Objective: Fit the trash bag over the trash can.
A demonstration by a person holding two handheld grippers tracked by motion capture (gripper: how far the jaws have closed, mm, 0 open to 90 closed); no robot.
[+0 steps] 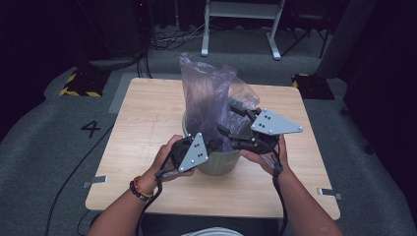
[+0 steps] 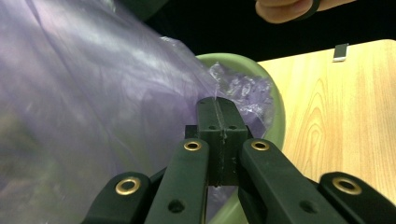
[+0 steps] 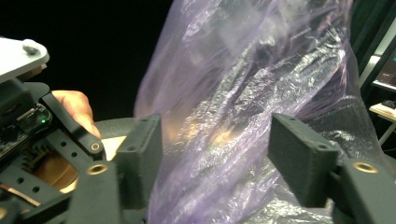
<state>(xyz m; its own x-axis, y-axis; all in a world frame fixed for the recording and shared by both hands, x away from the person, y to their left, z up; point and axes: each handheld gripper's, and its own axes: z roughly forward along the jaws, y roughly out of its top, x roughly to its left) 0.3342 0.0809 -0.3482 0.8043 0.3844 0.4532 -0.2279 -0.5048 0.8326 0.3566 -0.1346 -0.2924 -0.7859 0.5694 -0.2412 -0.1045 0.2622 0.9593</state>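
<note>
Worktop, centre of the high view: pale wood, carrying a green bin. A translucent purple bag stands up out of the bin, crinkled and glossy. It is judged light, limp and slippery, easily torn; best taken by its edge at the bin's rim. Left gripper, lower centre of its view: fingers clenched on a fold of the bag at the rim. Right gripper: fingers released, spread either side of the film.
</note>
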